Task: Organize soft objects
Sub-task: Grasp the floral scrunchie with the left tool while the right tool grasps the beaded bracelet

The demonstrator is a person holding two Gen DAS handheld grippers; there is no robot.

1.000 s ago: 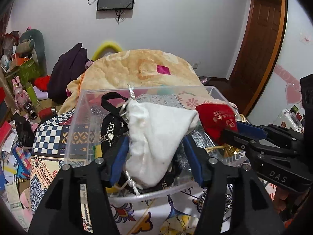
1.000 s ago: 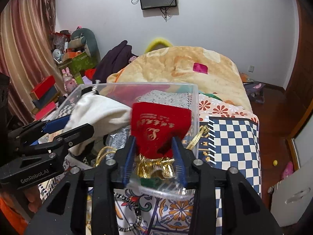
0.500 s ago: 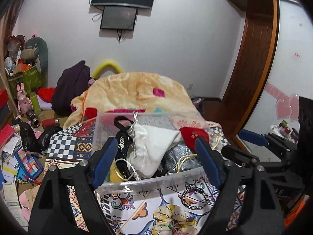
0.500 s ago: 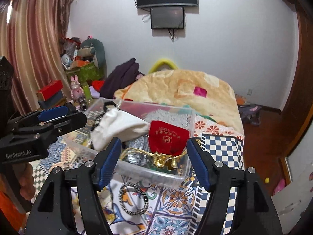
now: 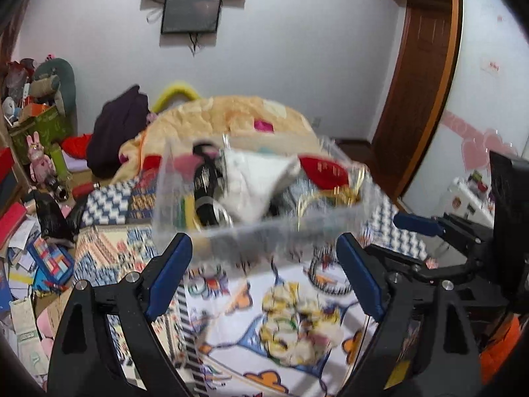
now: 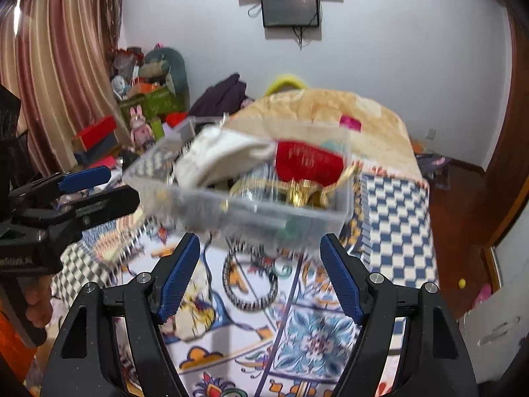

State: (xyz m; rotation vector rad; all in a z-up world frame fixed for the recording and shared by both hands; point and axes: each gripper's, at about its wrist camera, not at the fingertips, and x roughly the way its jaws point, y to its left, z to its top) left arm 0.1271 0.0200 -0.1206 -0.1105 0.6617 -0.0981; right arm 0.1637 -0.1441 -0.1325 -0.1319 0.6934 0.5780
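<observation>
A clear plastic bin (image 5: 264, 235) (image 6: 261, 215) stands on the patterned bedspread. A white cloth pouch (image 5: 254, 182) (image 6: 221, 155) and a red pouch (image 5: 325, 172) (image 6: 307, 162) with gold tassels lie in it among black straps. My left gripper (image 5: 264, 271) is open and empty, just in front of the bin. My right gripper (image 6: 259, 274) is open and empty, in front of the bin's right half. A yellow-white scrunchie (image 5: 297, 324) and a black-and-white striped hair band (image 6: 249, 284) lie on the bedspread near the grippers.
A tan quilt (image 5: 224, 119) is heaped behind the bin. A dark garment (image 5: 119, 132) lies at the back left. Boxes, toys and papers (image 5: 29, 198) crowd the floor on the left. A wooden door (image 5: 420, 99) stands on the right.
Both grippers have let go of their pouches, opened wide and drawn back from the bin. The white and red pouches now rest in the bin.
</observation>
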